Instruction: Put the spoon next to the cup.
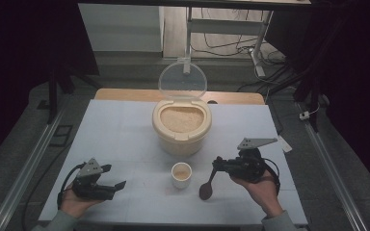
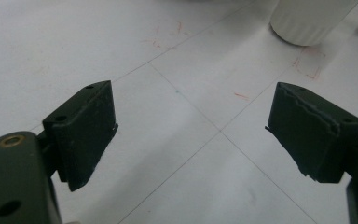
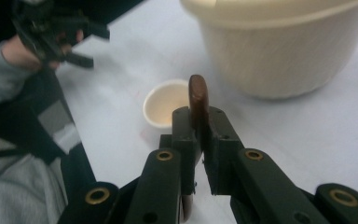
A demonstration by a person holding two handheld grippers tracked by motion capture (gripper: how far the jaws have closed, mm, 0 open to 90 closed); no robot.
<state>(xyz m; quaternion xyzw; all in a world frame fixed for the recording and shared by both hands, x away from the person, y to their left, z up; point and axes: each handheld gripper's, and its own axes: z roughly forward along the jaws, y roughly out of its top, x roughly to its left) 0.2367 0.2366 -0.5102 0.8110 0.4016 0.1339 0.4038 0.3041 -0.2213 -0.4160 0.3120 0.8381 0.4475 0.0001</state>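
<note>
White table (image 1: 125, 134), right gripper (image 1: 217, 166) clamped on brown spoon (image 1: 206, 188) handle, cup (image 1: 181, 174) just beyond its fingertips, left gripper (image 1: 116, 177) wide open, empty

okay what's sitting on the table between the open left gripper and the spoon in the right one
In the high view, a small white cup stands between the left gripper and the brown spoon clamped in the right gripper.

No readable text, labels, brands or numbers anywhere, faint red pen marks on the white table (image 2: 177, 60), not legible as letters or signs
</note>
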